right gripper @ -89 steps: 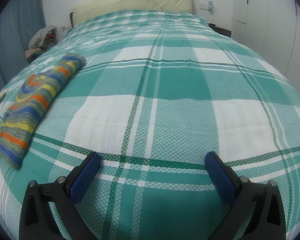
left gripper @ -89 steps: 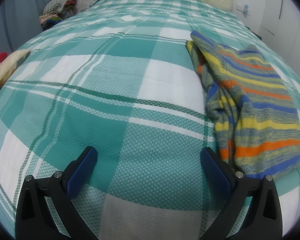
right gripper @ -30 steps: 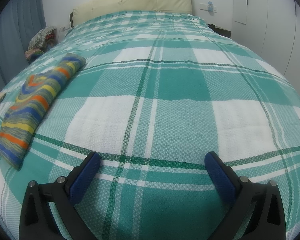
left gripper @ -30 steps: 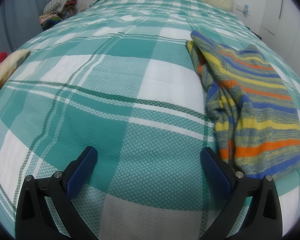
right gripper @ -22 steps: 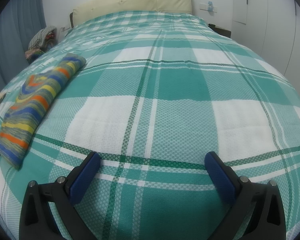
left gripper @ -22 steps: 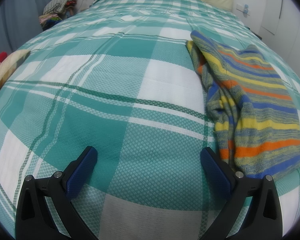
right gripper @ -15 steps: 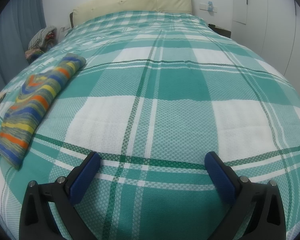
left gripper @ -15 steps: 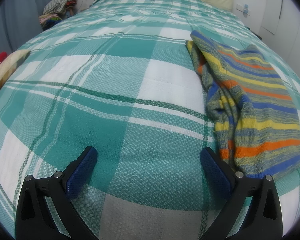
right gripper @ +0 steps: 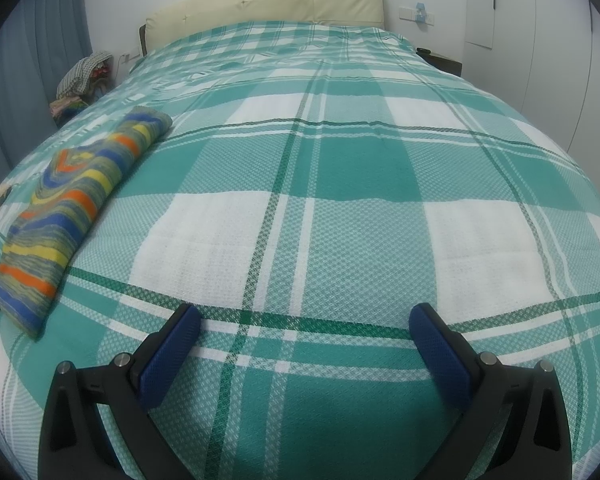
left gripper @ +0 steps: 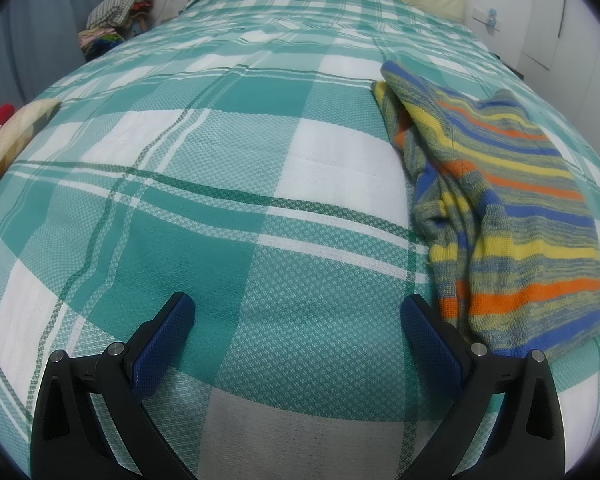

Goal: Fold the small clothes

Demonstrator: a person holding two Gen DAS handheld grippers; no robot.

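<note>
A striped knit garment [left gripper: 512, 216] in blue, yellow, orange and grey lies folded on the green and white plaid bedspread [left gripper: 204, 184], to the right in the left wrist view. It also shows at the far left in the right wrist view [right gripper: 76, 204]. My left gripper [left gripper: 296, 312] is open and empty, low over the bedspread, its right finger close to the garment's near edge. My right gripper [right gripper: 304, 320] is open and empty over bare bedspread [right gripper: 340, 208], well to the right of the garment.
A pile of clothes [left gripper: 116, 16] sits beside the bed at the far left, also in the right wrist view [right gripper: 84, 76]. A beige headboard [right gripper: 264, 4] stands at the far end. Another cloth [left gripper: 12, 136] lies at the bed's left edge. White wardrobe doors [right gripper: 560, 40] stand at the right.
</note>
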